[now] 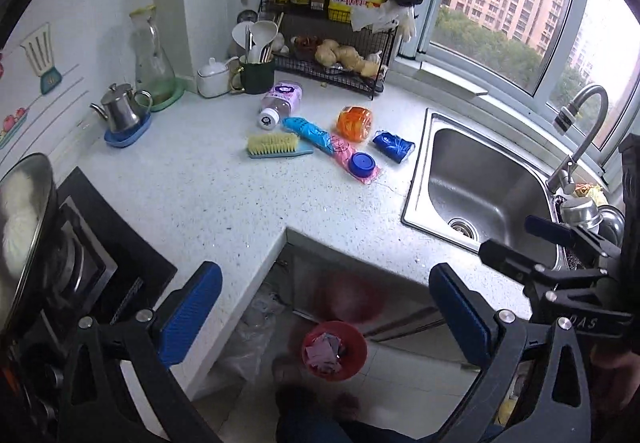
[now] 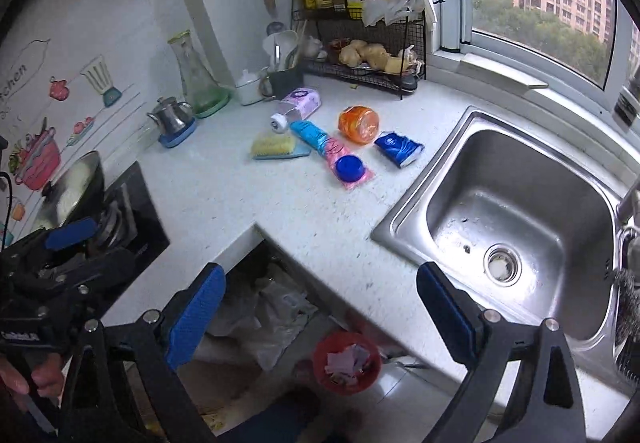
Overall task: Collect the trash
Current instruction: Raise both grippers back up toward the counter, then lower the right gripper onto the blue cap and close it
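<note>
Both tools are hanging wide open, holding nothing: left tool [image 1: 326, 317], right tool [image 2: 320, 313]. Trash is sitting mid-tabletop [image 1: 208, 195], roughly 12 o'clock: bottle [image 1: 280, 103], wrapper [image 1: 334, 145], orange pack [image 1: 354, 122], blue pack [image 1: 393, 146]. Bin [image 1: 334, 349] is waiting on the floor with only paper scraps, so I'd say it's barely starting.

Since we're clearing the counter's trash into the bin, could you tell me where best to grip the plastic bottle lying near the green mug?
Probably grip the plastic bottle across its labelled middle, coming from above with the fingers straddling its width. It lies on its side, white cap toward the yellow scrub brush, so the round body is exposed.
</note>
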